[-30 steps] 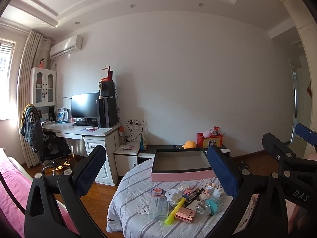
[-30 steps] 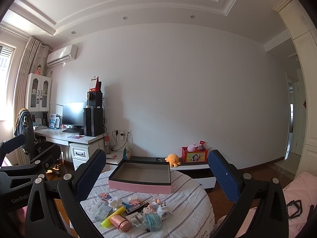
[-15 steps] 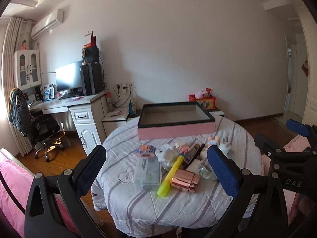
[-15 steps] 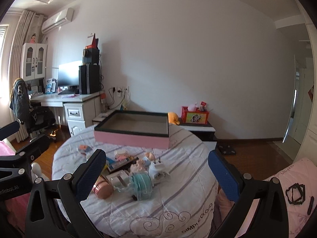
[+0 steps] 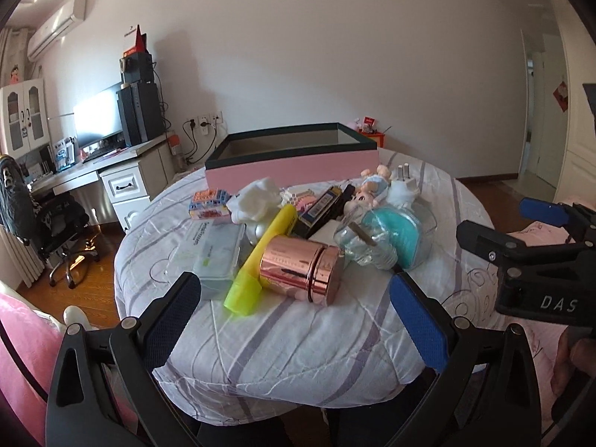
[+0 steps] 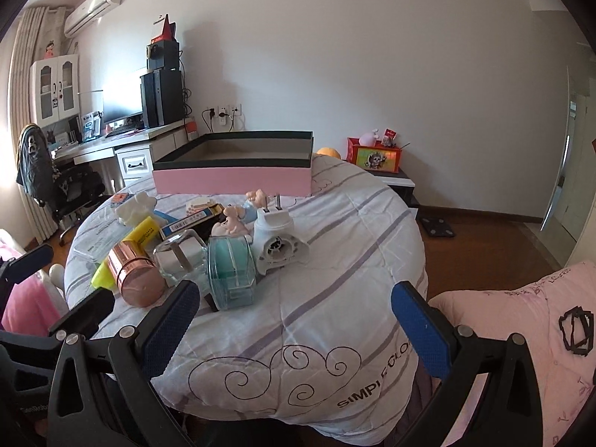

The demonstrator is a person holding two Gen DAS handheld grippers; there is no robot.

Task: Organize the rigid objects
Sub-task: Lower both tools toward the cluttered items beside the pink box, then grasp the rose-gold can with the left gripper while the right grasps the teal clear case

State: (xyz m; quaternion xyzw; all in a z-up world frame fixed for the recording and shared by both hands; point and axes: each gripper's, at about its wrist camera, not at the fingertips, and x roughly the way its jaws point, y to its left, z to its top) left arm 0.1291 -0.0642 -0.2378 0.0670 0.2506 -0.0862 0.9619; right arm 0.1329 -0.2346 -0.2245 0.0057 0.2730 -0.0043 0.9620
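Now both grippers are hovering at the near edge of a round table (image 6: 335, 298) draped in a striped white cloth. The left gripper (image 5: 294, 313) is holding its blue-padded jaws wide apart, gripping nothing, just short of a rose-gold canister (image 5: 301, 270) that is lying on its side near the table's front edge. The right gripper (image 6: 294, 320) is likewise standing wide open and empty, its left finger just beside a teal tape dispenser (image 6: 232, 272).

Clutter is sitting in a heap toward the table's middle and left side: a yellow highlighter (image 5: 260, 257) is lying against the canister, a clear plastic case (image 5: 212, 253) is resting at the left edge beside it, and a clear glass bottle (image 5: 363, 246) is touching the tape dispenser. Behind them a black barcoded box (image 5: 322, 210), a white plug-in device (image 6: 277, 238) with its prongs pointing up, small pink figurines (image 6: 232, 223), a white crumpled item (image 5: 257, 201) and a small orange box (image 5: 208, 205) are crowding together.

At the far edge an open pink box (image 5: 294, 171) with a dark rim is sitting, well apart from both grippers; its inside is not showing.
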